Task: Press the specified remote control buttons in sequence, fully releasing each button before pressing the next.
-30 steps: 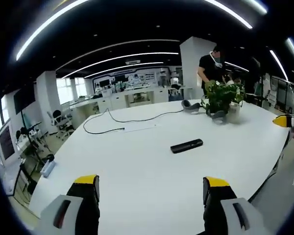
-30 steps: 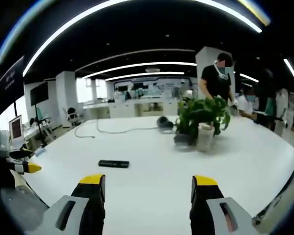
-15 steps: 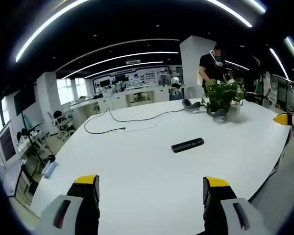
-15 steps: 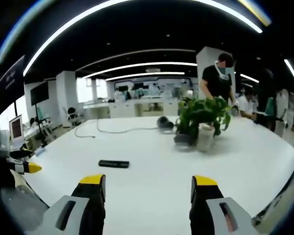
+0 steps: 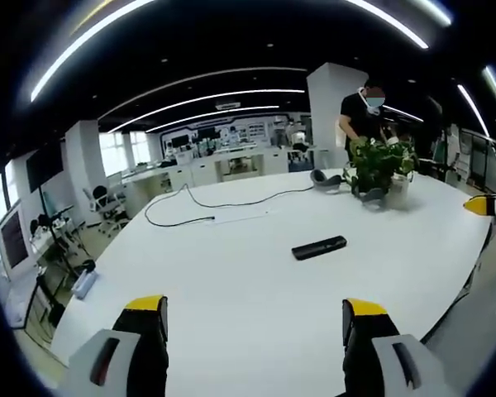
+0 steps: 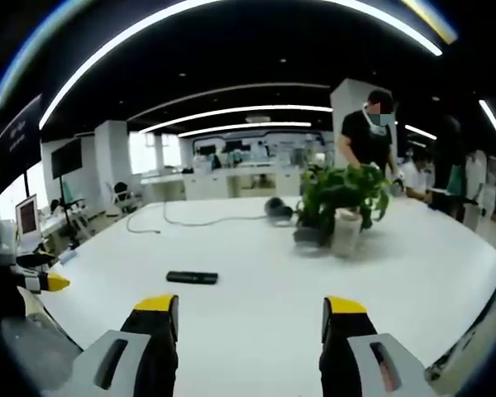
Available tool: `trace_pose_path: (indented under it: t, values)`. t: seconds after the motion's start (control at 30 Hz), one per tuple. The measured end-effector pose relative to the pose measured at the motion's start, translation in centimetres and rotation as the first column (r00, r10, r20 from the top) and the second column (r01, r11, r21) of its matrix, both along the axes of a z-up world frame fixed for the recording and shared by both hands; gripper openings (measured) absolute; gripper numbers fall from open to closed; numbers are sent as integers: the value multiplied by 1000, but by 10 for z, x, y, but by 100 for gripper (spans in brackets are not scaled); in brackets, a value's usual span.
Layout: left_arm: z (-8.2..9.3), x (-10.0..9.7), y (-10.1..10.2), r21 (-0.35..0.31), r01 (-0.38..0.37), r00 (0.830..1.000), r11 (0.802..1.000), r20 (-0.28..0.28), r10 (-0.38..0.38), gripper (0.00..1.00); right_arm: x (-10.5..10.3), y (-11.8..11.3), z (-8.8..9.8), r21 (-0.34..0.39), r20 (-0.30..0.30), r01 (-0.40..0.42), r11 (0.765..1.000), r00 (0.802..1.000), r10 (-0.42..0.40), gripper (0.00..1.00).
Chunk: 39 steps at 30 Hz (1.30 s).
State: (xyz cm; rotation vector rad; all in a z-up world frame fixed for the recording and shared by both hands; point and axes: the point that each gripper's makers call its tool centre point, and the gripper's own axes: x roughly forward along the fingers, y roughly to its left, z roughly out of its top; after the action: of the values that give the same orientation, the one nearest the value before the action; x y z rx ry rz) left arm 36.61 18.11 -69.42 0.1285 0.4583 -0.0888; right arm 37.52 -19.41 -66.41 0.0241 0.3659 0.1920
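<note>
I am looking across a big open office with a dark ceiling crossed by long curved light strips, rows of desks and screens along the far wall, and bright windows on the left side. In front of me a wide, rounded white worktop (image 5: pixel 231 273) takes up the middle of both views.

In the left gripper view, the black remote control (image 5: pixel 319 246) lies flat on the worktop, right of centre and well ahead of my left gripper (image 5: pixel 256 318), whose yellow-tipped jaws stand wide apart with nothing between them. Beyond the remote, a potted plant (image 5: pixel 382 165) in a white pot stands near the far right edge, with dark headphones (image 5: pixel 324 177) just beside it. A black cable (image 5: pixel 200 204) loops across the far part of the worktop. A person in a black top (image 5: pixel 360 116) stands behind the plant. At the right border I see the yellow tip of my right gripper (image 5: pixel 488 206).

In the right gripper view, the remote control (image 6: pixel 192 277) lies left of centre, well apart from the right gripper (image 6: pixel 252 318), whose jaws are also spread with nothing held. The potted plant (image 6: pixel 341 203) stands to the right of centre, further back. The left gripper (image 6: pixel 33 281) shows at the left border.
</note>
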Motion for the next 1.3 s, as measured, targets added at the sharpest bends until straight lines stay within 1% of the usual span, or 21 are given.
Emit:
trace_pose_path:
  t: [0.23, 0.27, 0.37, 0.77, 0.9, 1.07, 1.3]
  values:
    - [1, 0, -1, -1, 5, 1000, 1000, 8, -5, 91, 0, 1, 0, -2, -1, -4, 1000, 1000, 4, 69]
    - [1, 0, 0, 7, 3, 1000, 1000, 7, -3, 91, 0, 1, 0, -2, -1, -5, 1000, 1000, 5, 69]
    - [1, 0, -1, -1, 3, 1000, 1000, 7, -3, 91, 0, 1, -1, -4, -3, -6, 1000, 1000, 6, 69]
    - [-1, 1, -2, 1, 13, 1000, 1000, 1, -13, 91, 0, -1, 1, 8, 9, 1, 1000, 1000, -1, 68]
    - [-1, 1, -3, 1, 19, 1000, 1000, -1, -19, 91, 0, 0, 1, 14, 9, -3, 1000, 1000, 3, 66]
    - [-2, 2, -3, 5, 26, 1000, 1000, -2, -26, 91, -1, 1, 3, 21, 18, -9, 1000, 1000, 9, 66]
    - [-2, 4, -6, 26, 50, 999, 998, -3, -50, 90, -2, 1, 5, 38, 24, -16, 999, 1000, 15, 62]
